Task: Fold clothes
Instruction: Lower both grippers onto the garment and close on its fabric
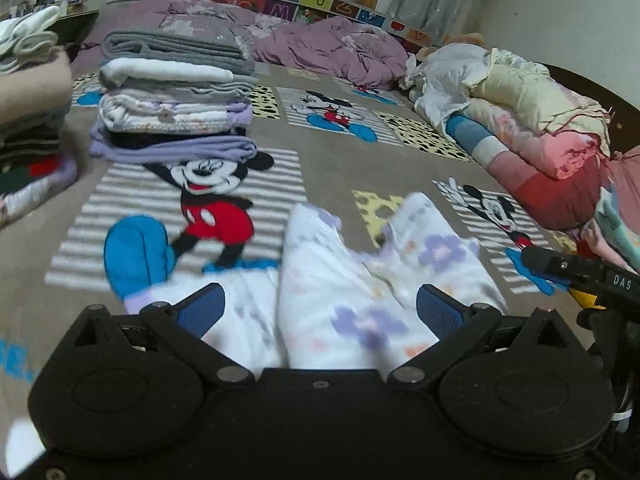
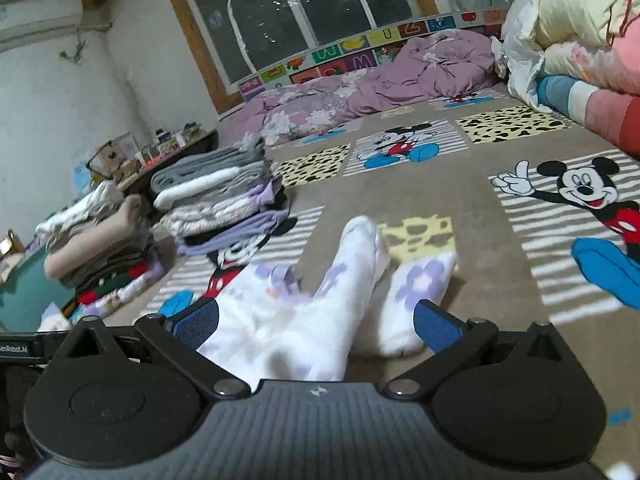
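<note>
A white garment with purple flowers (image 1: 360, 280) lies bunched on the cartoon-mouse bedspread (image 1: 328, 160), blurred by motion. My left gripper (image 1: 320, 310) stands open, its blue pads (image 1: 202, 310) on either side of the cloth near its close end. The same garment (image 2: 320, 300) appears in the right wrist view, with two leg-like parts pointing away. My right gripper (image 2: 316, 322) is also open, blue pads (image 2: 438, 326) wide apart around the cloth. The right gripper's black body (image 1: 588, 276) shows at the right edge of the left wrist view.
A stack of folded clothes (image 1: 176, 92) stands at the far left, with a second pile (image 1: 32, 120) beside it. A rumpled purple quilt (image 1: 328, 44) lies at the back. Bundled pink and cream bedding (image 1: 532, 120) runs along the right side.
</note>
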`<state>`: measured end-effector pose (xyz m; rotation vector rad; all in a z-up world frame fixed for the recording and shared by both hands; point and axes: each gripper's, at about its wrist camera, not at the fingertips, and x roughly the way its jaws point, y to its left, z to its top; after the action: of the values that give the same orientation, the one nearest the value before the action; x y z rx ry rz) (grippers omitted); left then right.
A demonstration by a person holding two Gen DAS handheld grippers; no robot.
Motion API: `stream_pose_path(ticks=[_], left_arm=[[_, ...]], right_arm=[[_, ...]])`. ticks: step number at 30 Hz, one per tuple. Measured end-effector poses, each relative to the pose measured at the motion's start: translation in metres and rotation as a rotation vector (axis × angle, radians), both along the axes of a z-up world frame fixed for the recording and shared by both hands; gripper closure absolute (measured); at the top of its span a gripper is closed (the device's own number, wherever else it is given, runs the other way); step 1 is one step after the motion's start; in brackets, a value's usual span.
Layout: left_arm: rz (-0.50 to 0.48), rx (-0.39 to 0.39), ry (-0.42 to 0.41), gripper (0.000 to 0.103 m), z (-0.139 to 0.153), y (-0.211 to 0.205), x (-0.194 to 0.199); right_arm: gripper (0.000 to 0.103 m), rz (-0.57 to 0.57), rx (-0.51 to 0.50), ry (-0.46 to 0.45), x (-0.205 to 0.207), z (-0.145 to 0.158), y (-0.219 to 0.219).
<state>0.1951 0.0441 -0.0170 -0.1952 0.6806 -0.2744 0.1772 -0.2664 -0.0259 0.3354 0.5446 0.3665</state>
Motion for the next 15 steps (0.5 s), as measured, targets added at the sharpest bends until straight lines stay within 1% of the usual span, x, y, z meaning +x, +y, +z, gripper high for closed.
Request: stream_pose_path(ticks=[5,8,15], left_arm=[[-0.019,-0.05,0.009,0.0,-0.007,0.012,0.042],[-0.037,-0.064,0.018,0.0,-0.012,0.015,0.067],[-0.124,-0.126,0.09,0.002,-0.035,0.014,0.12]], right_arm=[[0.0,-0.004,0.036,0.007,0.044,-0.01,-0.011],[0.0,-0.005,0.057,0.012,0.07,-0.015,-0.017],[0.004,0.073,0.056,0.034,0.123,-0.025,-0.017]])
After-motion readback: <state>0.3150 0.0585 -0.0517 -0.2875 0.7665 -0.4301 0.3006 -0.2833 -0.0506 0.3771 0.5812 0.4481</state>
